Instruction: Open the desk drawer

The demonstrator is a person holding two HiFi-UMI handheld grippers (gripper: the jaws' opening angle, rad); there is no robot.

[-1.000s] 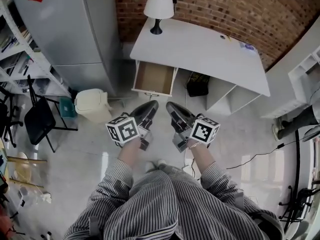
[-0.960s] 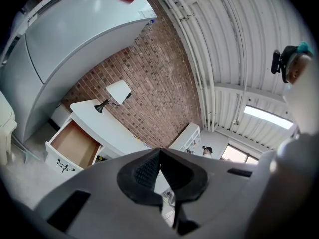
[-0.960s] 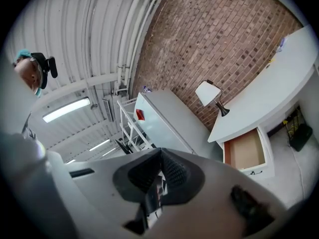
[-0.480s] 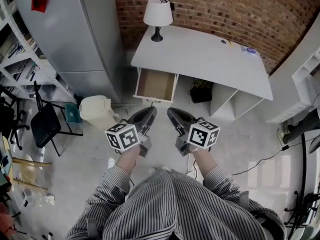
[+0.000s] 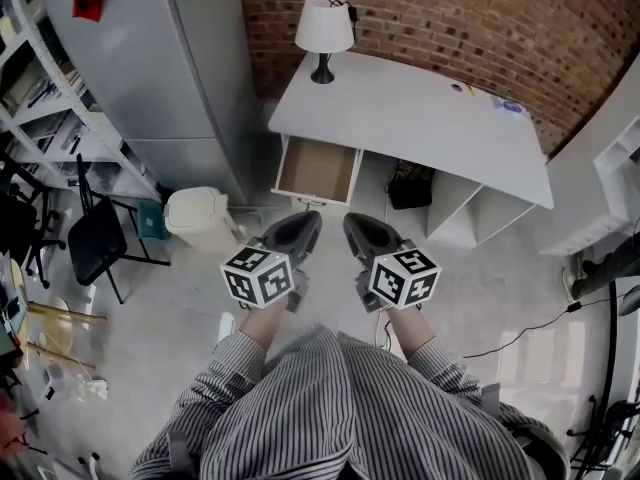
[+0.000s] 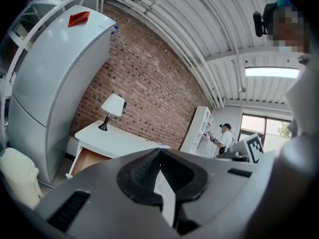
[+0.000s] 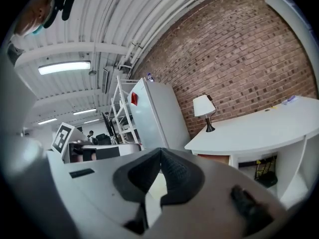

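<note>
1. Drawer (image 5: 318, 168) stands pulled out under the desk's (image 5: 420, 118) left end — far ahead of both grippers, well apart.
2. Left gripper (image 5: 300, 223) lies nearer it, right gripper (image 5: 358, 226) beside — both jaws together, empty.

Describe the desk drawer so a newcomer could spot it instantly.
Against the brick wall stands a white desk with a lamp on its left end. The drawer sits under that end, pulled out. Unlike the white open shelves to its right, it shows a brown inside.
</note>
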